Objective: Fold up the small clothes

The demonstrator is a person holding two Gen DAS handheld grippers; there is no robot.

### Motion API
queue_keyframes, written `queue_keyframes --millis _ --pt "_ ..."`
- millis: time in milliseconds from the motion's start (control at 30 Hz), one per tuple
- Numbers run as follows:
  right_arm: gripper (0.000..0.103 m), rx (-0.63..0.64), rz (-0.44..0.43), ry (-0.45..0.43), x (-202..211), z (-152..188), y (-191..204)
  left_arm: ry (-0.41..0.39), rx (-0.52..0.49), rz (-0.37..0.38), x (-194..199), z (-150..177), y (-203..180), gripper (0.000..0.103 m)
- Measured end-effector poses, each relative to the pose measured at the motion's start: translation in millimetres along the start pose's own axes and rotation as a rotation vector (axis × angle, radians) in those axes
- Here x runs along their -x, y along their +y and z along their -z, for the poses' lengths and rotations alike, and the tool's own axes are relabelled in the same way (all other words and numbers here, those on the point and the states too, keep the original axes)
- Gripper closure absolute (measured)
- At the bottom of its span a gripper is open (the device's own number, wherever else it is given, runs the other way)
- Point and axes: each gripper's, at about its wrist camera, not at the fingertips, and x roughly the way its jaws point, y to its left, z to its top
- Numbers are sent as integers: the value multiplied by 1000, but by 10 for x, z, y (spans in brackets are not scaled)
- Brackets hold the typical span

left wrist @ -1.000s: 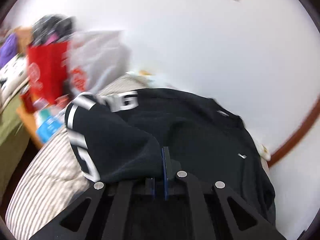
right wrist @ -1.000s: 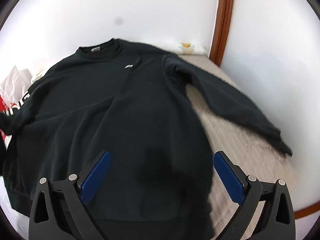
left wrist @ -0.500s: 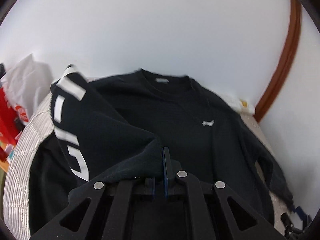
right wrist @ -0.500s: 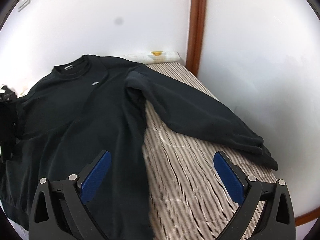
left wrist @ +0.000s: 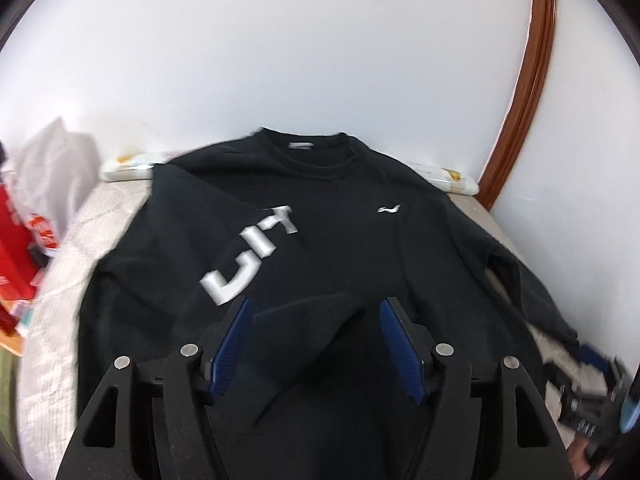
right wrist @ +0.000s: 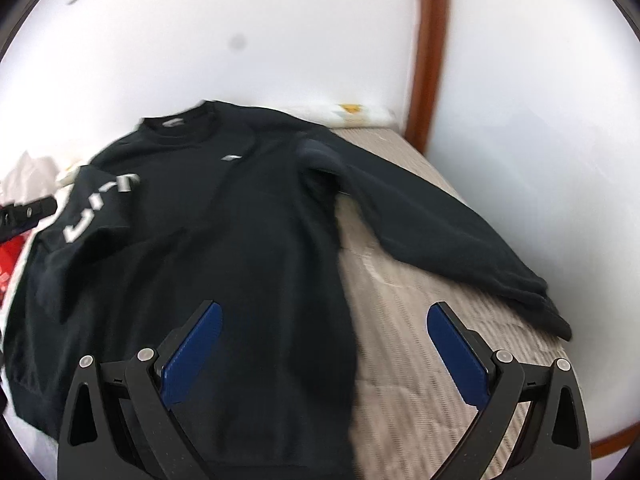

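Left hand-held gripper point(left wrist: 316, 344) jaws opening, dropping lettered sleeve point(left wrist: 256, 256) across sweatshirt point(right wrist: 224, 240) chest; right hand-held gripper point(right wrist: 324, 348) wide, empty, lower frame.

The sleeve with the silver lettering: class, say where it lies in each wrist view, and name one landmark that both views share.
Left wrist view: the lettered sleeve lies folded across the sweatshirt's chest, left of centre, its cuff between the opening left tongs.
Right wrist view: it lies at the far left, over the sweatshirt's side.
Shared landmark: the small white chest logo.
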Motion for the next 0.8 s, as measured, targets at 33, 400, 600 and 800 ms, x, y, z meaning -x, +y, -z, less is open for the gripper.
queue_keyframes --millis 33,400,600,800 --pt "2 11 -15 -10 23 -16 81 -8 14 -8 100 45 93 39" --pt "19 207 -162 -41 -64 -130 1274 89 214 -232 380 683 1364 39" --pt "18 314 -351 -3 -193 -173 2043 149 253 -217 218 1011 1675 39" --pt "18 459 -387 54 -521 -111 2791 139 269 -232 117 1090 1771 39"
